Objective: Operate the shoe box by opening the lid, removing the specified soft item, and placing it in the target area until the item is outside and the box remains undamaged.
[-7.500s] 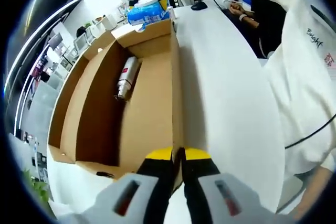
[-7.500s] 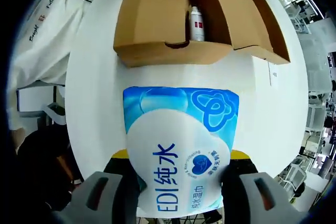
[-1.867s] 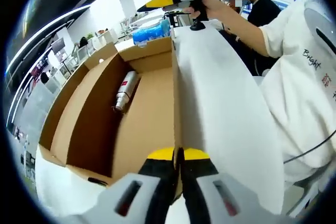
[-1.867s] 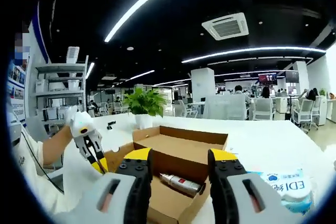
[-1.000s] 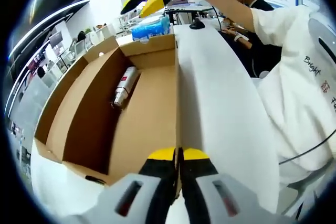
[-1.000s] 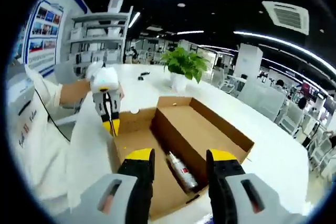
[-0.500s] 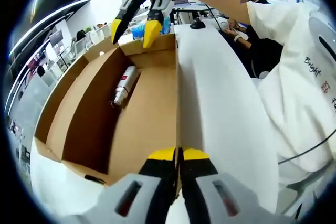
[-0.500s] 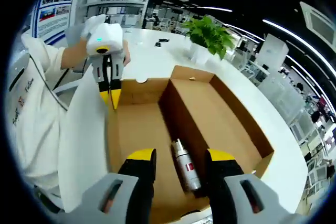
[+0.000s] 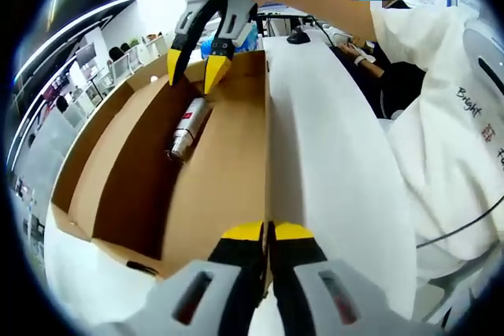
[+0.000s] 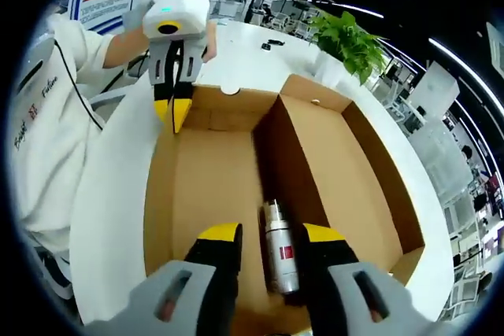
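Shoe box point(image 9: 197, 171) wide open on the white table point(image 9: 339, 163), one box and two brown cardboard halves, and the lid half point(image 10: 346, 171) lies folded out flat beside the tray in the right gripper view. Left to right in the left gripper view: the far wall of the tray, then one silver bottle point(image 9: 187, 127) with a red label lying on its side against the dividing wall, then the near wall, pinched edge-on between the left gripper point(image 9: 268, 235) jaws, which sit closed tight on that cardboard. Up ahead of those jaws the right gripper point(image 9: 197, 76) hangs over the tray, yellow tips spread a little, just above the cap end of the bottle, not touching it. One blue pack point(image 9: 236, 37) sits beyond the box's far end, mostly hidden behind that gripper, so its print can't be read. Over in the right gripper view, the right gripper point(image 10: 268, 234) shows jaws parted with the bottle point(image 10: 279, 257) lying between the tips, its lower end cut off behind them; whether a pad touches it is hard to tell. Across the tray the left gripper point(image 10: 172, 112) clamps the box wall. One potted plant point(image 10: 346, 41) stands on the table beyond. One person in a white shirt point(image 9: 449, 139) runs off the right edge.
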Demonstrator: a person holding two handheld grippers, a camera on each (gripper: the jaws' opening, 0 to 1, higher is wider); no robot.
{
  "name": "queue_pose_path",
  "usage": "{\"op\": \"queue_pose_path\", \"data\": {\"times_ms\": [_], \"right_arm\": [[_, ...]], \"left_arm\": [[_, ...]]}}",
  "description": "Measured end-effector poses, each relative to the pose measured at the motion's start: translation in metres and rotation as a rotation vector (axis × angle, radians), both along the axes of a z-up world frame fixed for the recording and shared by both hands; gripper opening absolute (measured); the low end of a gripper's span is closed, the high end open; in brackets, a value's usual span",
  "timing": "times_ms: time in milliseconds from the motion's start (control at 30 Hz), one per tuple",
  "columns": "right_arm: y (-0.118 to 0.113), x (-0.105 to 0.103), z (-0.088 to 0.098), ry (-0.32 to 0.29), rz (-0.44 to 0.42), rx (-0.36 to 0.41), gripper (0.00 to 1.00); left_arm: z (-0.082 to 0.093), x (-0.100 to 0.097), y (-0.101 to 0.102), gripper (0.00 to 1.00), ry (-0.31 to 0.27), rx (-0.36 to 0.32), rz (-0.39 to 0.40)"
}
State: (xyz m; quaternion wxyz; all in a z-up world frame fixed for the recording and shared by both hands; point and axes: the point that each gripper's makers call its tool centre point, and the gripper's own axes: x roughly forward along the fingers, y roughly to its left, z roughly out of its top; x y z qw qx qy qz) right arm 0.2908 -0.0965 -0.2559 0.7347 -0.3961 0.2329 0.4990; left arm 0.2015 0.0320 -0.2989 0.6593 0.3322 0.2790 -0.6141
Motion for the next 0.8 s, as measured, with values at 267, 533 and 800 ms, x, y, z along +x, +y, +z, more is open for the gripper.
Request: {"op": "queue_pose_path", "data": {"times_ms": [267, 533, 800], "right_arm": [[0.003, 0.004, 0.001, 0.002, -0.04, 0.027, 0.3], [0.001, 0.022, -0.048, 0.024, -0.089, -0.064, 0.29], [0.004, 0.024, -0.045, 0.018, -0.098, -0.046, 0.28]], "left_arm": [[0.0, 0.0, 0.0, 0.02, 0.004, 0.002, 0.001], [0.0, 0.0, 0.0, 0.02, -0.004, 0.001, 0.003], [0.0, 0.0, 0.0, 0.02, 0.002, 0.0, 0.003]]}}
